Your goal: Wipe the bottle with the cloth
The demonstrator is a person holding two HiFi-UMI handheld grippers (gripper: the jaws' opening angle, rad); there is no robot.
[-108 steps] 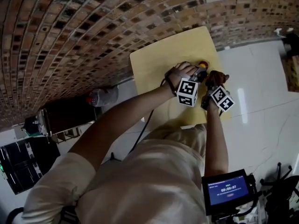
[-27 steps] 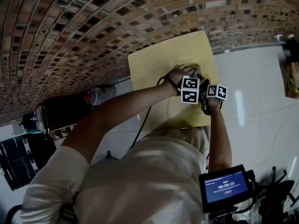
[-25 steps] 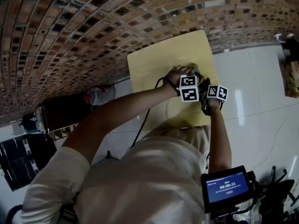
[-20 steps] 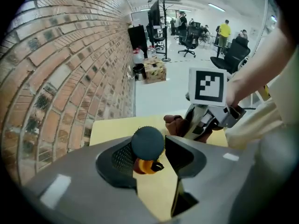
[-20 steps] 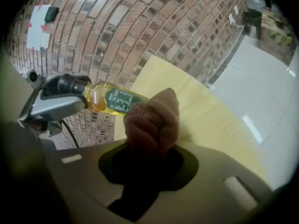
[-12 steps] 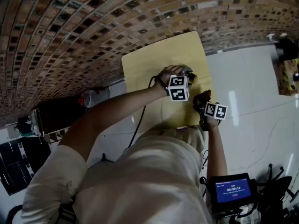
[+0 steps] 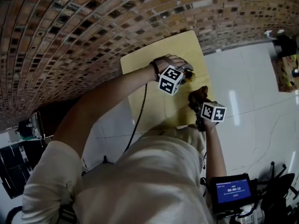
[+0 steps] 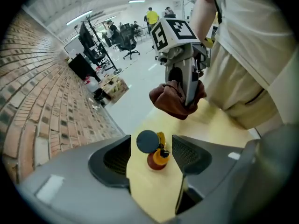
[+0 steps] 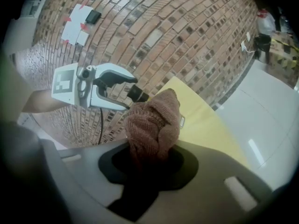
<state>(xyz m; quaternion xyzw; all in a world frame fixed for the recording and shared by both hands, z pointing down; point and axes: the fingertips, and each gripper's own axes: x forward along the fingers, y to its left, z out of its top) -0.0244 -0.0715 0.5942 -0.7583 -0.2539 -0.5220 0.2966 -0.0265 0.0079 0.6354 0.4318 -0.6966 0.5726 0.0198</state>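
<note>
Nearest to the person, the right gripper has its jaws closed tight on the bunched brown cloth. A second ago it was beside the left gripper at the bottle; now it is pulled back toward the near right edge of the counter and lifted, pointing slightly down. Farther, the left gripper points steeply down over the bottle. Its jaws have just been opening and stand wide, either side of the bottle without pressing it. The bottle stands upright on the yellow counter. Behind is a brick wall.
</note>
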